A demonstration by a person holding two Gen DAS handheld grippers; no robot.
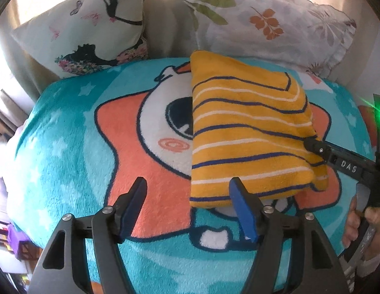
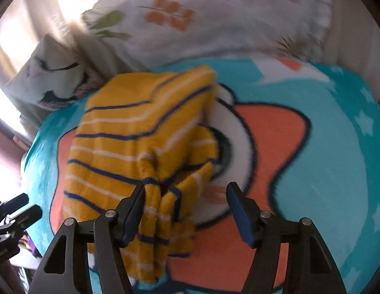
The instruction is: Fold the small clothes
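The left gripper (image 1: 187, 191) stands wide apart and holds nothing; its right blue pad (image 1: 241, 208) overlaps the near edge of the folded yellow striped garment (image 1: 248, 134), though whether it touches cannot be told, while its left finger hangs over the orange star of the blanket (image 1: 67, 127).

The right gripper (image 2: 186, 201) is also spread wide. A bunched corner of the garment (image 2: 131, 137) drapes against its left finger (image 2: 133, 210) and hangs down between the two fingers; the right finger is apart from the cloth. In the left wrist view the right gripper's fingertips (image 1: 316, 148) lie at the garment's right edge.

The garment lies folded on the blanket, over the cartoon face and star. Its long axis runs from the near edge away toward the pillows, with the blue and white stripes crossing it. Beyond the garment's far end sit a leaf-print pillow (image 1: 268, 22) and, to that pillow's left, a pillow with a dark figure (image 1: 86, 29).
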